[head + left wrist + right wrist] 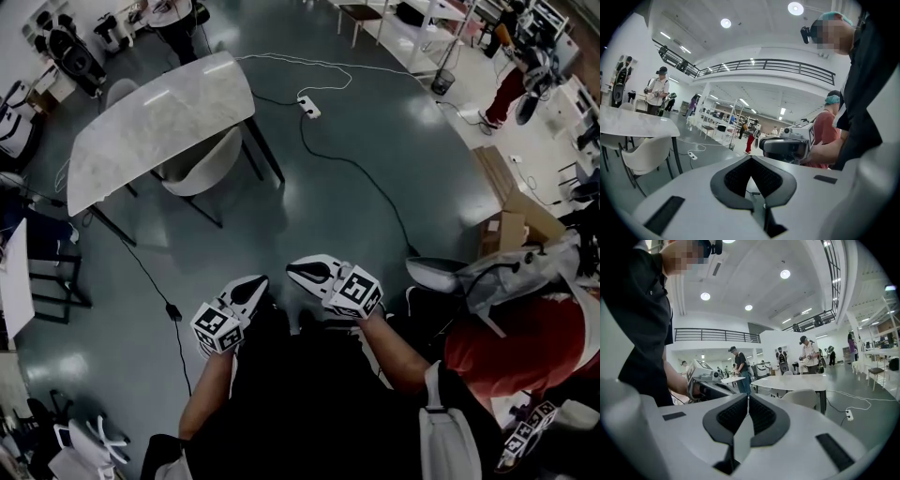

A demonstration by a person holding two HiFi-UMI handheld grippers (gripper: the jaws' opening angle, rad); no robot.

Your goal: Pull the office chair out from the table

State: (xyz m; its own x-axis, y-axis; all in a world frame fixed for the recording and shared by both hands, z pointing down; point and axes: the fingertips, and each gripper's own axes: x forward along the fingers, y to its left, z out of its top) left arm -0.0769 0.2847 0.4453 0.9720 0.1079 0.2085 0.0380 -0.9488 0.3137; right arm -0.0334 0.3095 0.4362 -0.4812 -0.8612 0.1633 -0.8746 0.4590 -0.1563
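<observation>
Marble-top table [159, 122] in the upper left of head view, pale office chair [202, 167] tucked under its near edge. Both tools low centre, well apart from the chair: left gripper [255, 286] and right gripper [300, 272] have jaws closed with nothing held. Looks like the approach step. Best to open the jaws before reaching the backrest rim, grip both sides, pull straight out, and mind the floor cable [361, 173].

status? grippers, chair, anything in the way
Left gripper, right gripper: fingers shut, empty, well short of the table. Office chair tucked under it, untouched. Black cable and power strip lie right of the approach.
</observation>
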